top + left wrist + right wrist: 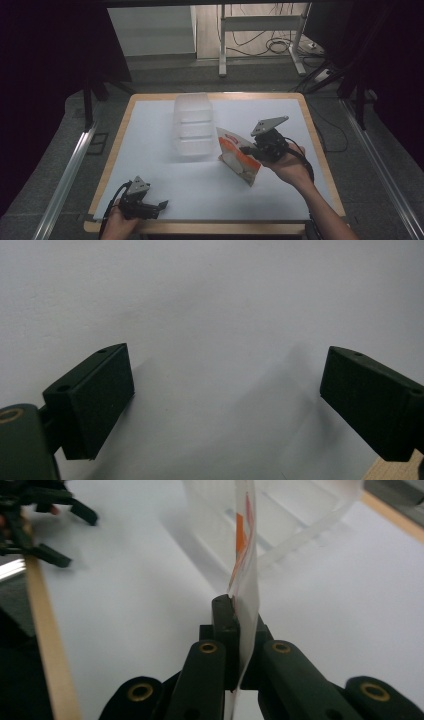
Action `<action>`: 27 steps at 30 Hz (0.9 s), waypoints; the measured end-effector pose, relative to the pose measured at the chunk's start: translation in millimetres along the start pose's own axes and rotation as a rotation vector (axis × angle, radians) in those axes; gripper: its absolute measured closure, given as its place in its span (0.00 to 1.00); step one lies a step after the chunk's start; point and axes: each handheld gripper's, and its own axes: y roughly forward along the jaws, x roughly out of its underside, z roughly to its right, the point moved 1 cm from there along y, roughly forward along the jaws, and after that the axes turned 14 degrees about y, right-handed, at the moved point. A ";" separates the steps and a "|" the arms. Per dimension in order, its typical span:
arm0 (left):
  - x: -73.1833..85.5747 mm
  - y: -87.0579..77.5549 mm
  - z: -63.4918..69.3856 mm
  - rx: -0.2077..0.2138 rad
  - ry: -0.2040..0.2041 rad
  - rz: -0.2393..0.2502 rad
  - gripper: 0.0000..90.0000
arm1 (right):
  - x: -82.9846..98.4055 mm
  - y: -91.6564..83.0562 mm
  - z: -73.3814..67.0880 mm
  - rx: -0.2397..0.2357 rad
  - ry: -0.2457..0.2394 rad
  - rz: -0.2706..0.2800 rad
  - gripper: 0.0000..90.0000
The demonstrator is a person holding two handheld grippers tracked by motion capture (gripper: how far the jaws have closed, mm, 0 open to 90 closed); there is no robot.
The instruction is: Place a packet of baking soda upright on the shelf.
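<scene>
High view: right gripper [248, 148] clamps orange-white packet [239, 156] beside clear bin [193, 125]; transfer step, likely.
Left gripper view: left gripper [227, 405] jaws apart, idle.
Right gripper view: packet edge pinched; next move needs carry over bin.

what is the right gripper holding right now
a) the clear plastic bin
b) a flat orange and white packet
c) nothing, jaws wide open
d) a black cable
b: the right gripper has its jaws shut on the edge of the flat orange and white packet, held just off the white table beside the clear plastic bin.
</scene>
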 end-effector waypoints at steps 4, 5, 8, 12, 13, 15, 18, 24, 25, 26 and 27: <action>0.1 -0.3 -0.3 0.001 0.004 -0.003 0.08 | -7.2 -6.1 9.8 0.031 0.002 0.021 0.99; 0.1 -0.3 -0.4 0.001 0.004 -0.004 0.08 | -9.1 -7.4 11.7 0.034 0.002 0.022 0.99; 0.2 -0.3 -0.4 0.001 0.005 -0.004 0.08 | -15.6 -9.9 16.4 0.038 0.002 0.035 0.99; 0.2 -0.3 -0.4 0.002 0.004 -0.002 0.08 | -23.4 -10.4 20.9 0.030 0.009 0.051 0.99; 0.2 -0.3 -0.5 0.002 0.003 -0.002 0.08 | -25.3 -10.2 22.0 0.030 0.011 0.056 0.99; 0.3 -0.3 -0.5 0.002 0.002 -0.001 0.08 | -30.9 -9.1 24.8 0.028 0.017 0.067 0.99; 0.3 -0.4 -0.6 0.002 0.003 -0.001 0.08 | -38.6 -6.7 27.7 0.033 0.017 0.072 0.99; 0.4 -0.5 -0.7 0.003 0.002 0.000 0.08 | -57.2 -0.2 34.2 0.029 0.011 0.082 0.99; 0.5 -0.5 -0.8 0.003 0.002 0.000 0.08 | -57.2 -0.2 34.2 0.029 0.011 0.082 0.99; 0.5 -0.4 -0.8 0.003 0.002 0.001 0.08 | -59.9 0.5 34.8 0.027 0.010 0.084 0.99; 0.6 -0.5 -0.9 0.003 0.002 0.001 0.08 | -66.3 1.8 35.0 0.022 0.004 0.091 0.99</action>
